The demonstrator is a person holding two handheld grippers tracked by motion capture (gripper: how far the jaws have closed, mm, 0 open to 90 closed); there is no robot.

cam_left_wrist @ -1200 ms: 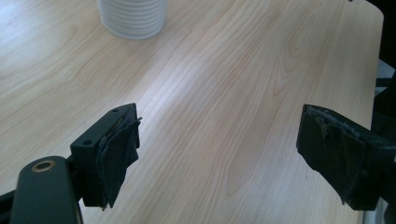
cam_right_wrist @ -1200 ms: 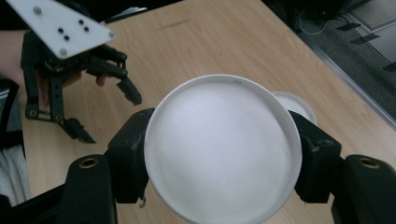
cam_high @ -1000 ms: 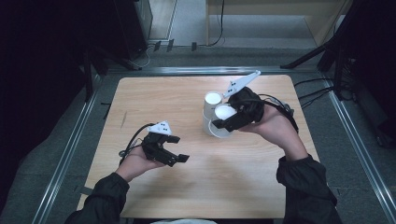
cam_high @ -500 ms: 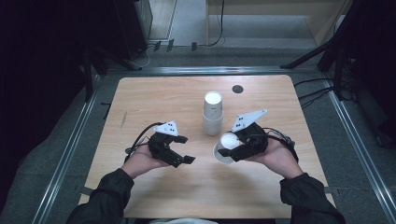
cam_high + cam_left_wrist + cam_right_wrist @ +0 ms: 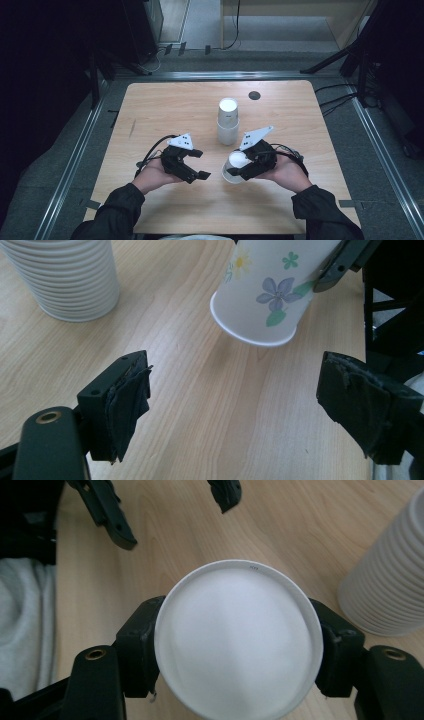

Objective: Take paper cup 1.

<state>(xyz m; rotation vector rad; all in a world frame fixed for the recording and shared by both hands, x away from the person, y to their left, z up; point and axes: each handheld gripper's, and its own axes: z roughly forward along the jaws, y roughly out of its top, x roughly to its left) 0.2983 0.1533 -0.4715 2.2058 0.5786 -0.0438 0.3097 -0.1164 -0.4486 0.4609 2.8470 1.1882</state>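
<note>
A white paper cup (image 5: 233, 168) printed with flowers (image 5: 267, 286) is held mouth down and tilted, just above the wooden table (image 5: 165, 105). My right gripper (image 5: 240, 169) is shut on its sides, and the cup's flat base (image 5: 237, 640) faces that gripper's camera between the two pads (image 5: 141, 645). A tall stack of white cups (image 5: 227, 121) stands upside down at the table's middle, just beyond the held cup. My left gripper (image 5: 196, 165) stands open and empty, a short way left of the cup, with its jaws (image 5: 235, 410) turned toward the cup's rim.
A small dark disc (image 5: 254, 95) lies near the table's far edge. Metal rails (image 5: 75, 160) run along both sides of the table. Cables trail on the floor at the right (image 5: 340, 97). The stack (image 5: 390, 580) stands close on the right gripper's right.
My right gripper has come down and toward the person from beside the stack, carrying the cup. The left gripper has barely moved.
</note>
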